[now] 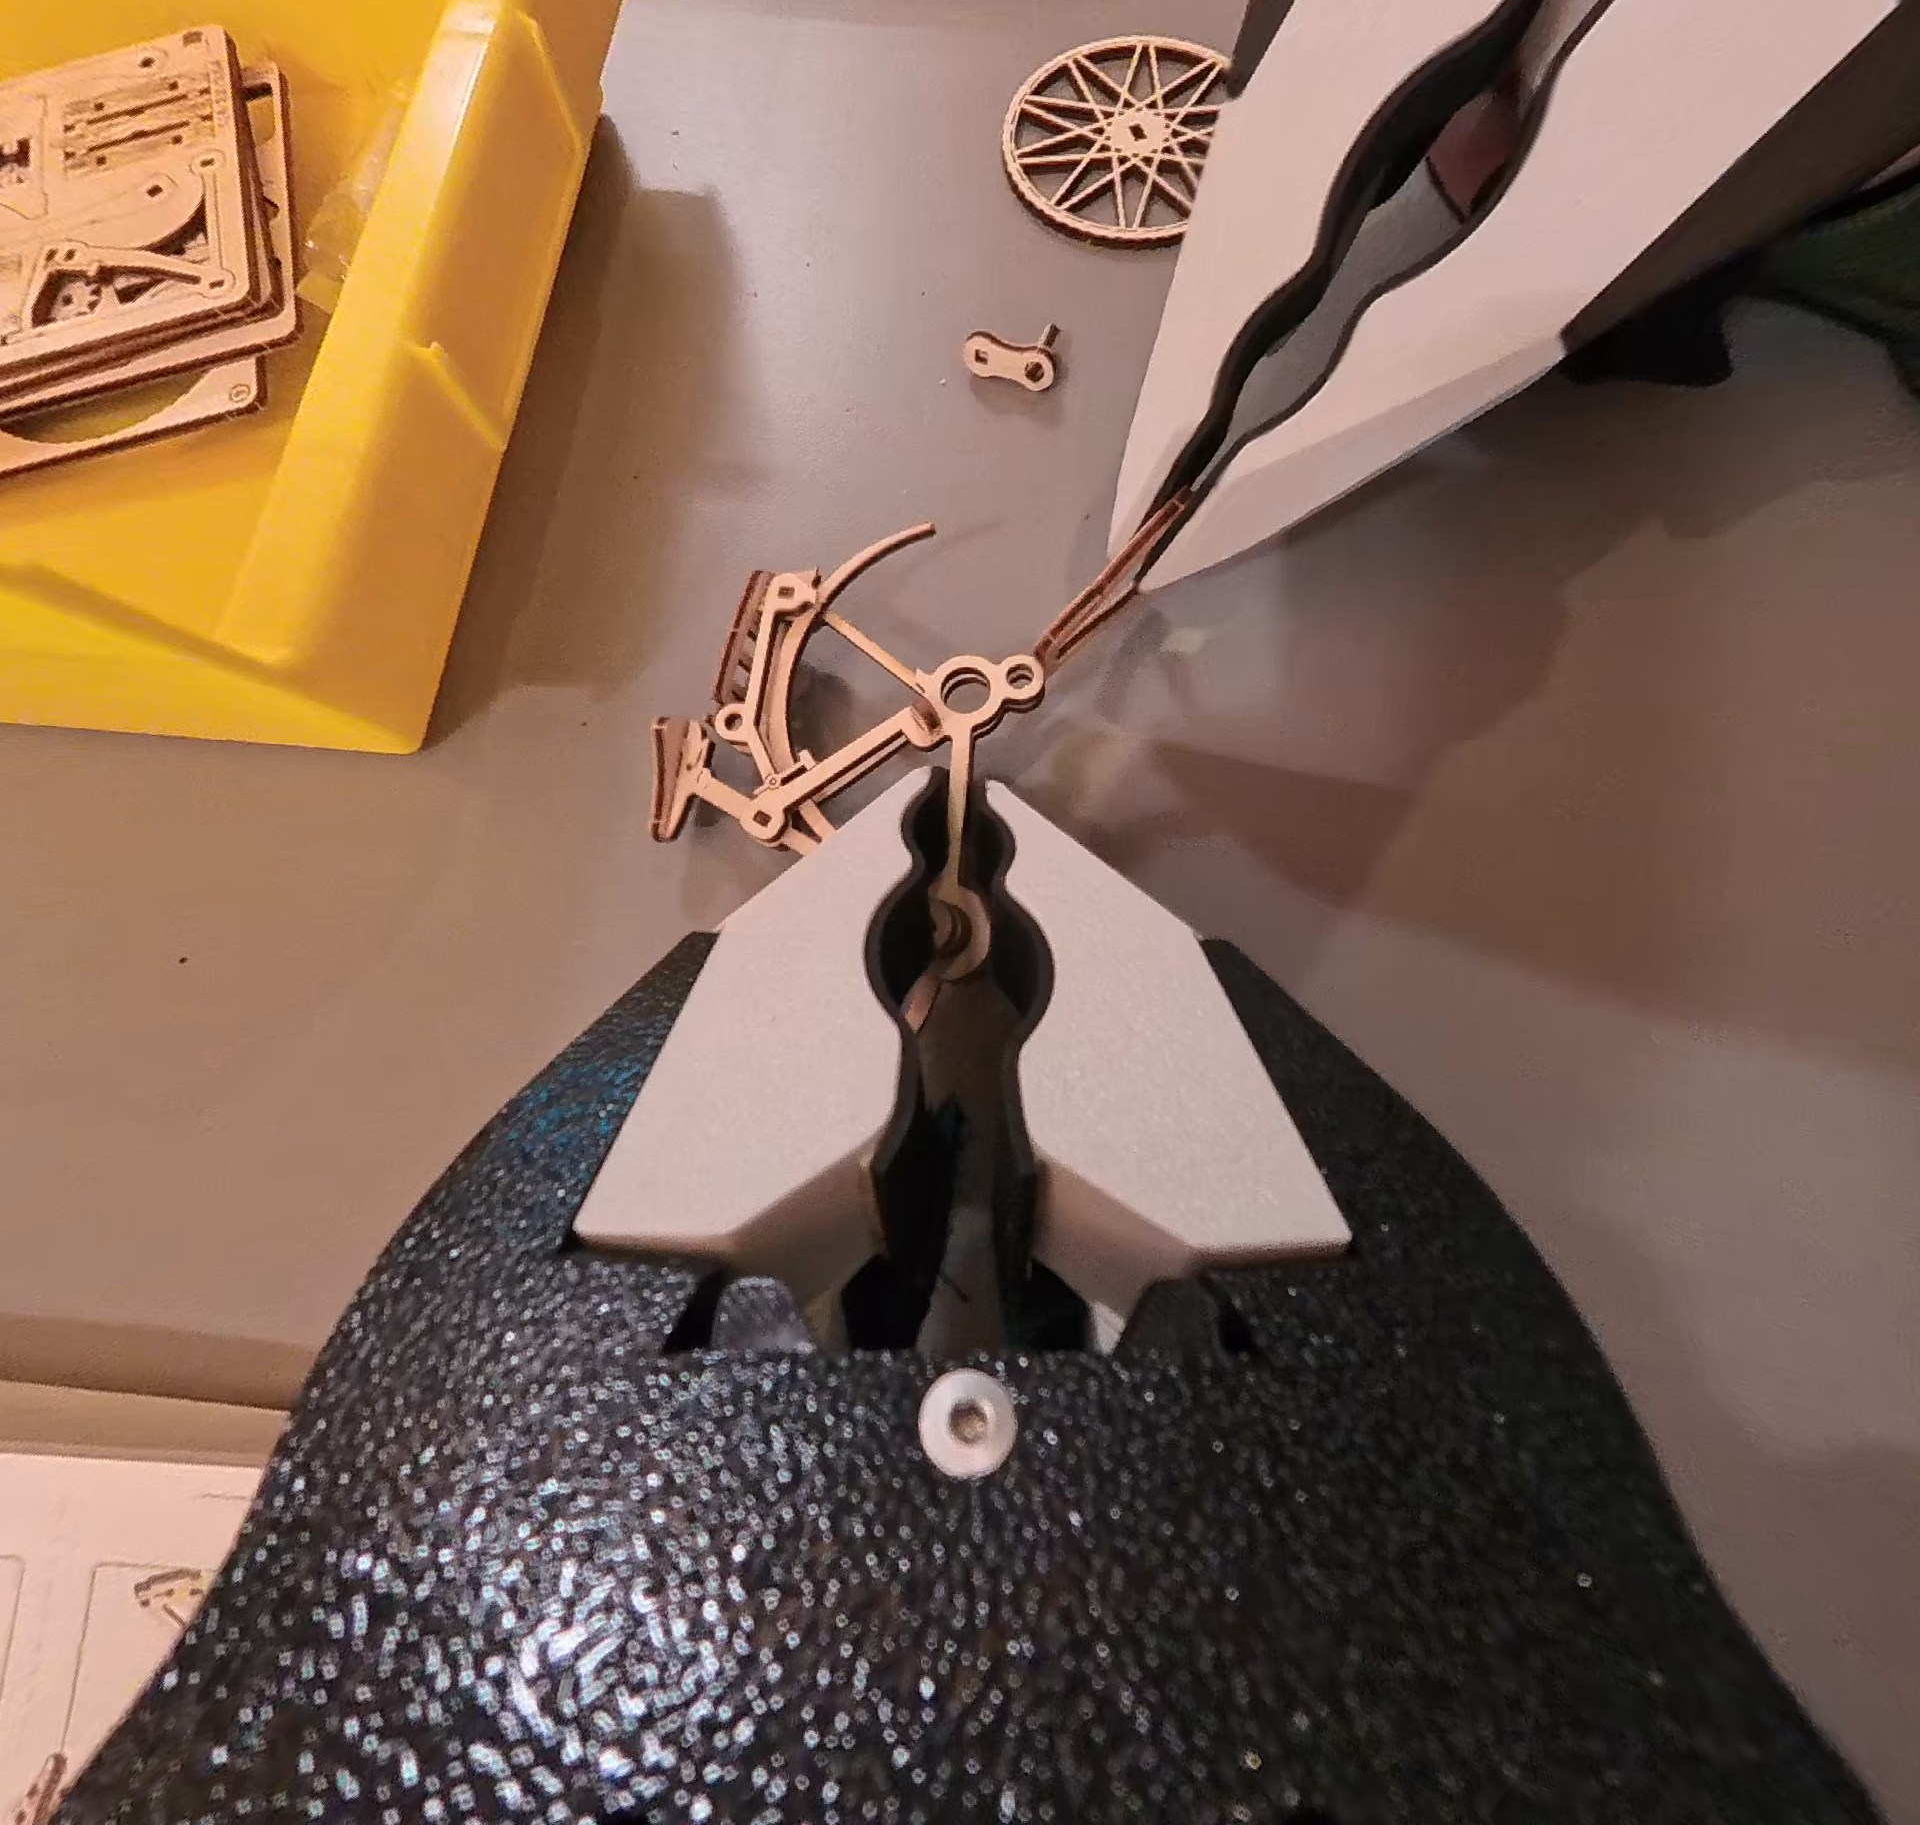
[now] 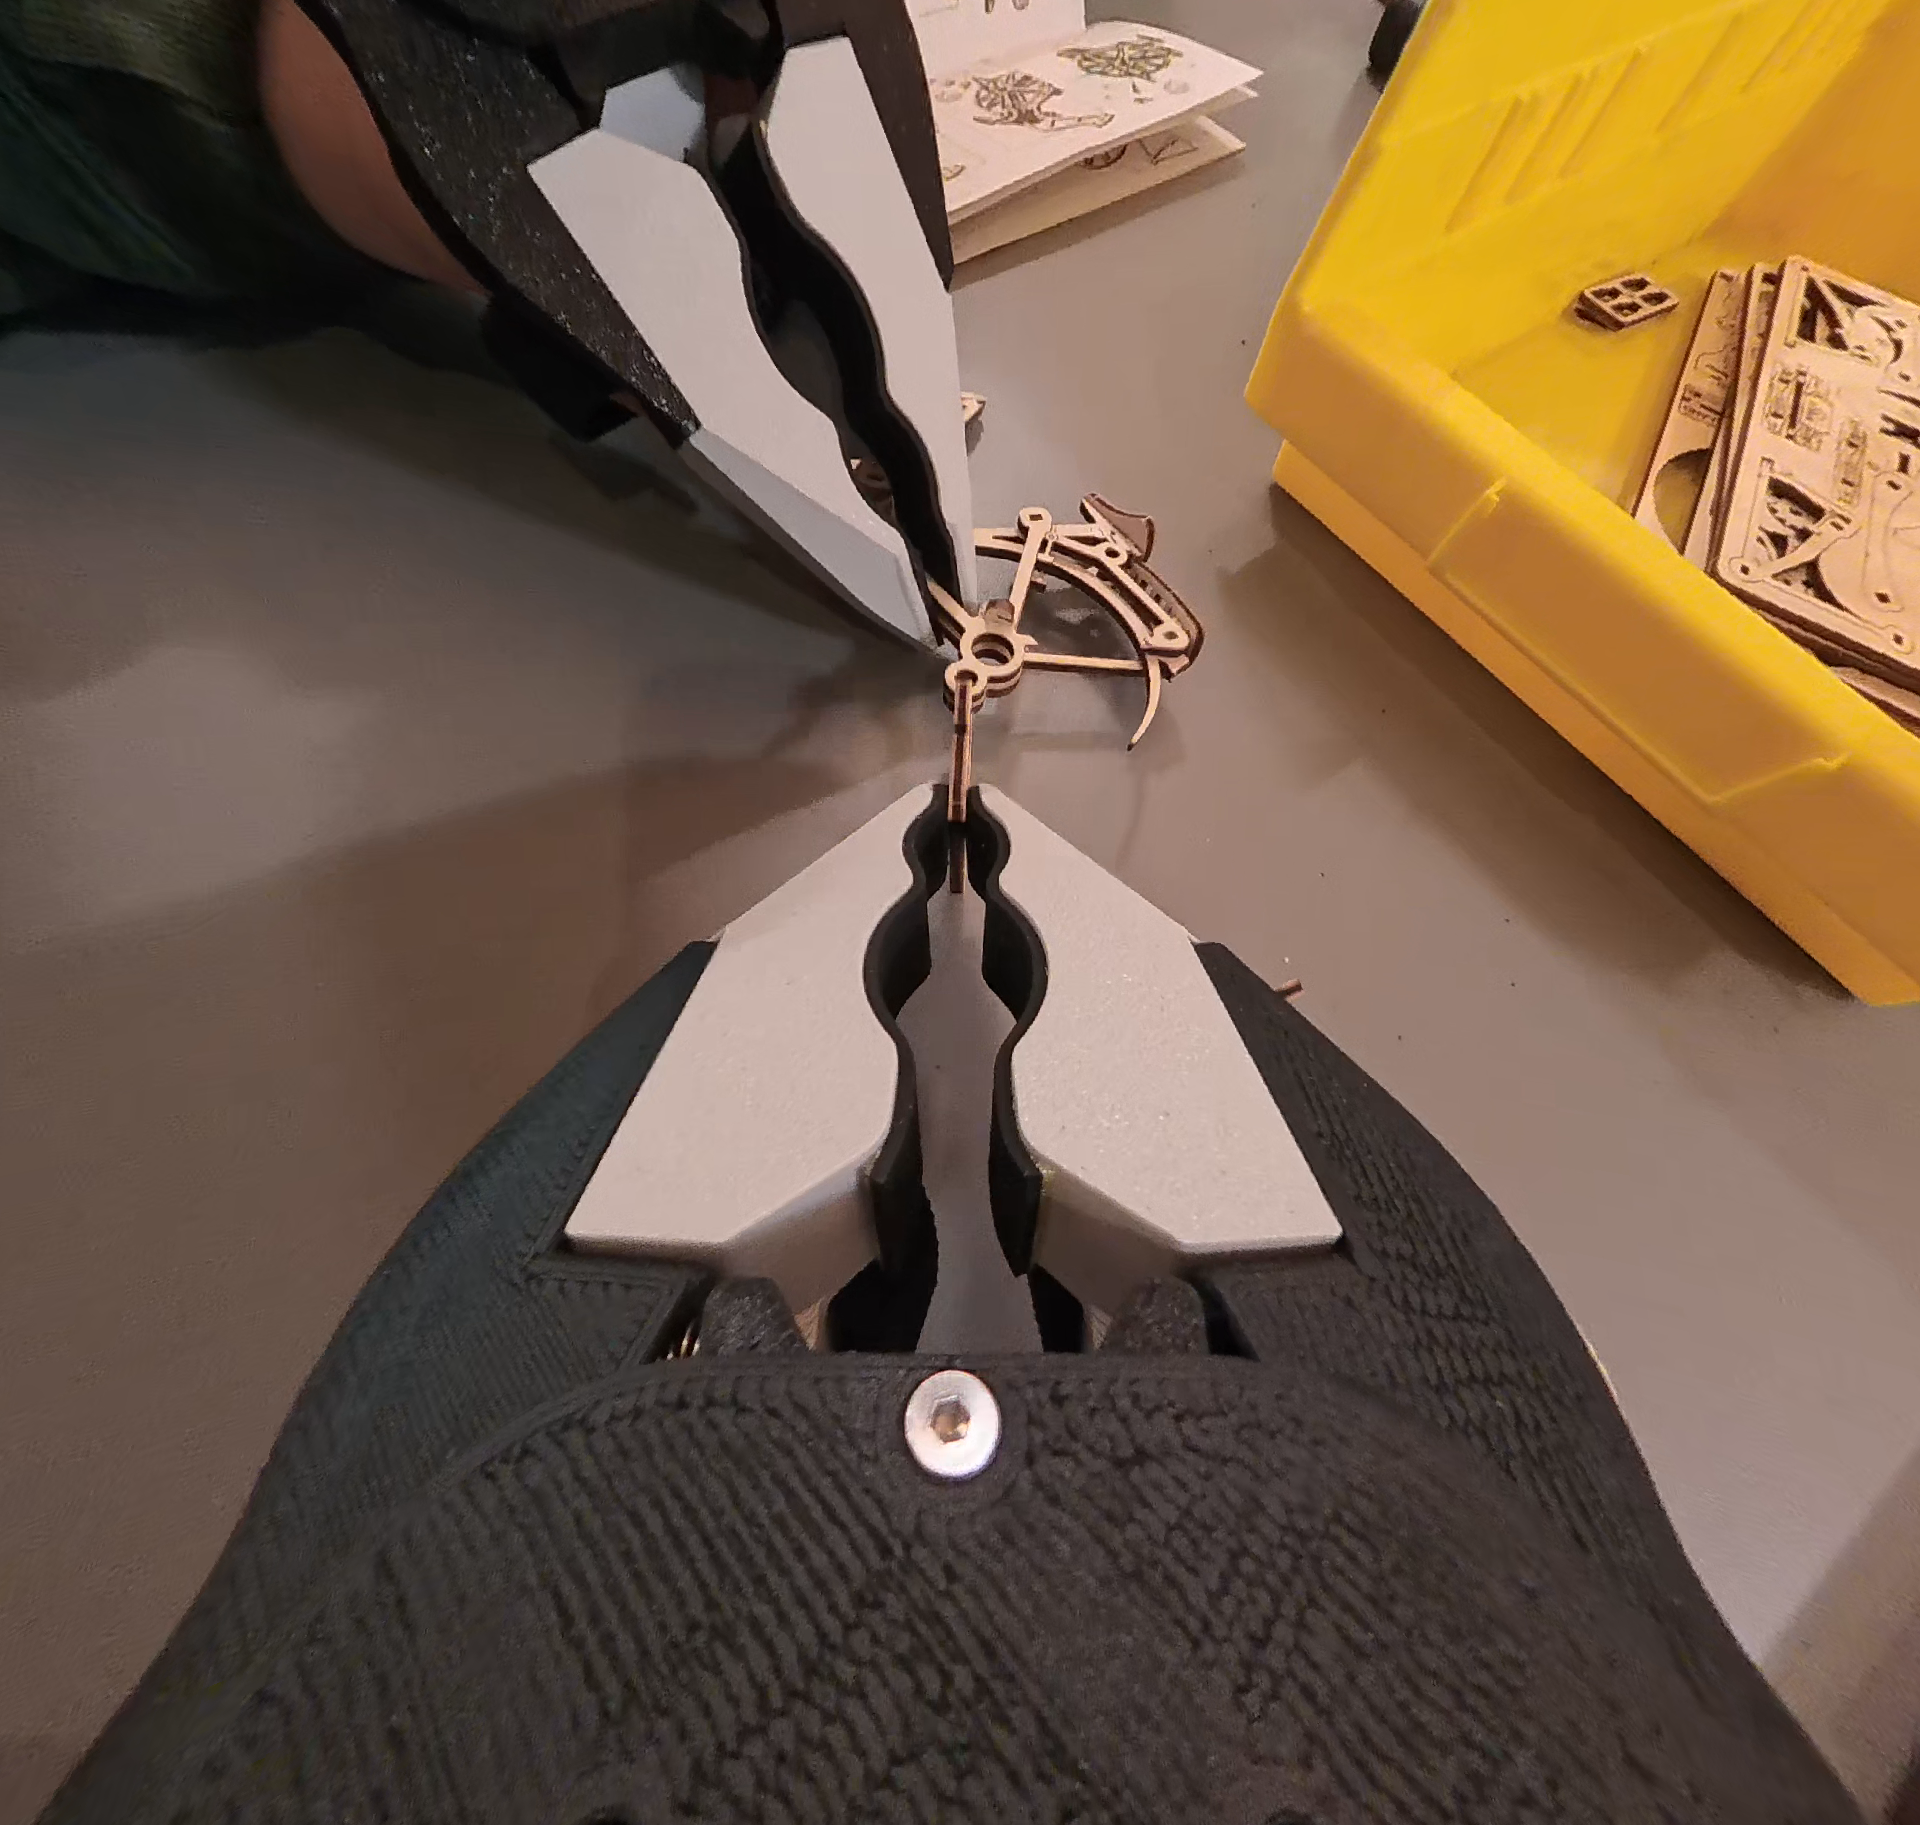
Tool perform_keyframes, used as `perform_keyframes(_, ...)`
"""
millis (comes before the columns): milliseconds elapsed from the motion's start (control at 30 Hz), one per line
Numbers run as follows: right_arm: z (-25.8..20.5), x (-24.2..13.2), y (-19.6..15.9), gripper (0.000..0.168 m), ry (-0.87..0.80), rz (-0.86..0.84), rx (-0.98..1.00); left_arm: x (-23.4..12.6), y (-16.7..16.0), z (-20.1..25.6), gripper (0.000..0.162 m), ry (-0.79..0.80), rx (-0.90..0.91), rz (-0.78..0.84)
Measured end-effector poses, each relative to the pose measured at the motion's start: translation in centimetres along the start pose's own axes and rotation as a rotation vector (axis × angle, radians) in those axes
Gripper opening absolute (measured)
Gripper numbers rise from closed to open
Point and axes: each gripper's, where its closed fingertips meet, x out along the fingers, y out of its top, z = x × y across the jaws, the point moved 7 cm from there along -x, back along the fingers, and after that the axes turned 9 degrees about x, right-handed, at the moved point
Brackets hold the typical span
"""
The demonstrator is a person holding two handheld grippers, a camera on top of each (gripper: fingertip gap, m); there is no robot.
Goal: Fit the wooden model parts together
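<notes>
both grippers are clenched on wood. my left gripper (image 1: 956, 788), at centre of the left view, pinches a thin strut of the frame (image 1: 790, 726), which hangs just above the table (image 1: 312, 996) at mid-frame. my right gripper (image 2: 961, 799) grips a narrow link (image 2: 961, 757) edge-on; in the right view its far end meets the small ring (image 2: 966, 676) beside the frame's hub (image 2: 992, 648), touching or nearly so. i judge the joint is being started, not seated.

frame looks very light, stiff in its plane but brittle: thin laser-cut struts and a long curved sliver at its top would snap under a twist. best hold is near the hub, where the wood is widest, never on the curved sliver.

a wheel (image 1: 1117, 139) and a loose link (image 1: 1008, 359) lie upper right in the left view; a bin (image 1: 343, 425) of sheets (image 1: 135, 248) sits upper left.
</notes>
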Motion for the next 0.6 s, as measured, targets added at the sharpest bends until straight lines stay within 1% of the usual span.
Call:
perform_keyframes(33, 0.04, 0.14, -0.16, 0.001, -0.006, -0.018, 0.000, 0.00, 0.00, 0.00, 0.001, 0.000, 0.001, -0.001)
perform_keyframes(300, 0.03, 0.49, 0.05, 0.001, -0.019, -0.038, -0.007, 0.03, 0.02, 0.10, 0.001, 0.038, 0.055, -0.039)
perform_keyframes(600, -0.03, 1.10, 0.30, 0.000, -0.018, -0.047, -0.013, -0.01, 0.01, 0.04, 0.001, 0.028, 0.040, -0.034)
